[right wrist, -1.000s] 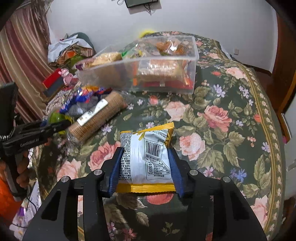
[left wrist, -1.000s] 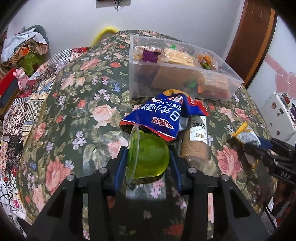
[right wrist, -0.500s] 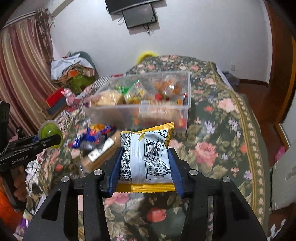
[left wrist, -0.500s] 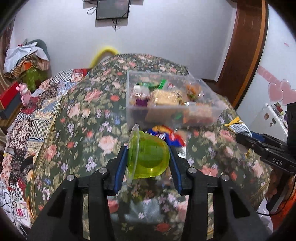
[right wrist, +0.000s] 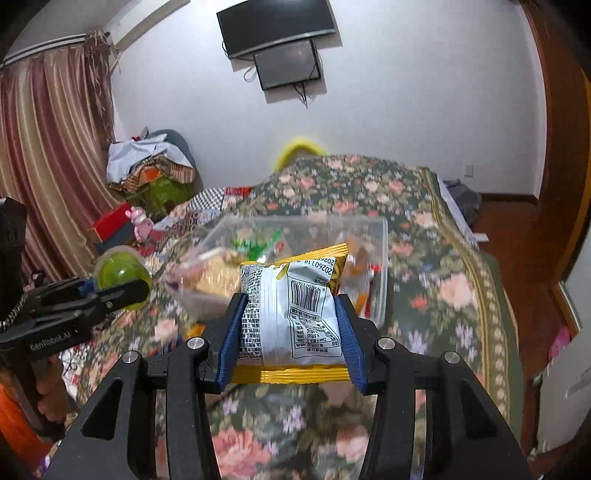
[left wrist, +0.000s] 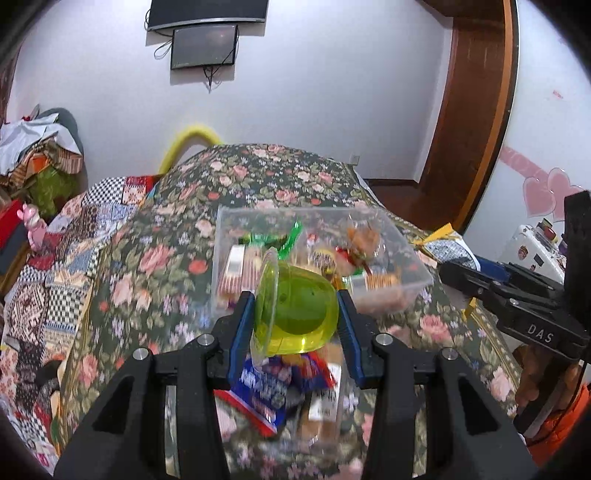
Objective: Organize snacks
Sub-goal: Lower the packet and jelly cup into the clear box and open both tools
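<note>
While both jaws stay clamped, the left gripper (left wrist: 295,314) on a green jelly cup (left wrist: 295,306) and the right gripper (right wrist: 291,317) on a white-and-yellow snack packet (right wrist: 295,310), the clear bin (left wrist: 417,266) lies just beyond and probably below them.

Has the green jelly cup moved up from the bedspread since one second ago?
Yes. The green jelly cup rose off the bedspread, now level with the clear bin.

I'm in a home bedroom — a bed (right wrist: 424,258) under a floral spread fills the frame's middle, striped curtains (right wrist: 48,166) hang at left, a wall-mounted television (right wrist: 277,26) sits top centre, clothes (right wrist: 147,162) piled left — a wooden door frame (left wrist: 476,110) at right.
</note>
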`<action>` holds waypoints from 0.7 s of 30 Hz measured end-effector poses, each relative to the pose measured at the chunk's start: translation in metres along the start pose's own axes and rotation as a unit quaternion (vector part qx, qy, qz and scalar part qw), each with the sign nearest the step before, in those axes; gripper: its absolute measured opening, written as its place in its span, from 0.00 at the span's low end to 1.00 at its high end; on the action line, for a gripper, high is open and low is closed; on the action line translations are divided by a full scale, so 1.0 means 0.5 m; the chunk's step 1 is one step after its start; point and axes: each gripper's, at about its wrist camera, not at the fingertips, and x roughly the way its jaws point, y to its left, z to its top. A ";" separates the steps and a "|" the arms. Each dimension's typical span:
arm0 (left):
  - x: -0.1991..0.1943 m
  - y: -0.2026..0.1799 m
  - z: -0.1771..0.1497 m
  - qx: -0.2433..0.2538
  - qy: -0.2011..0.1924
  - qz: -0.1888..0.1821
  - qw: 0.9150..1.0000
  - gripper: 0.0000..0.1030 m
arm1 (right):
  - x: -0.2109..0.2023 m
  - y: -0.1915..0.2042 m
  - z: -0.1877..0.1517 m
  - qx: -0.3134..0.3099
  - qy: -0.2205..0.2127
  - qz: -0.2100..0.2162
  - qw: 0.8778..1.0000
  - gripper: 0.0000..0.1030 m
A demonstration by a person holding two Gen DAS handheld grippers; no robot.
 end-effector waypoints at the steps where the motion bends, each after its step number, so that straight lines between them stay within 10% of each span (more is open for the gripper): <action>1: 0.007 -0.001 0.011 0.003 -0.003 0.001 1.000 0.42 | 0.004 0.000 0.010 -0.002 -0.006 0.000 1.000 0.43; 21: 0.189 0.020 0.112 -0.019 0.026 0.000 0.999 0.42 | 0.171 0.006 0.104 -0.018 0.009 -0.008 1.000 0.43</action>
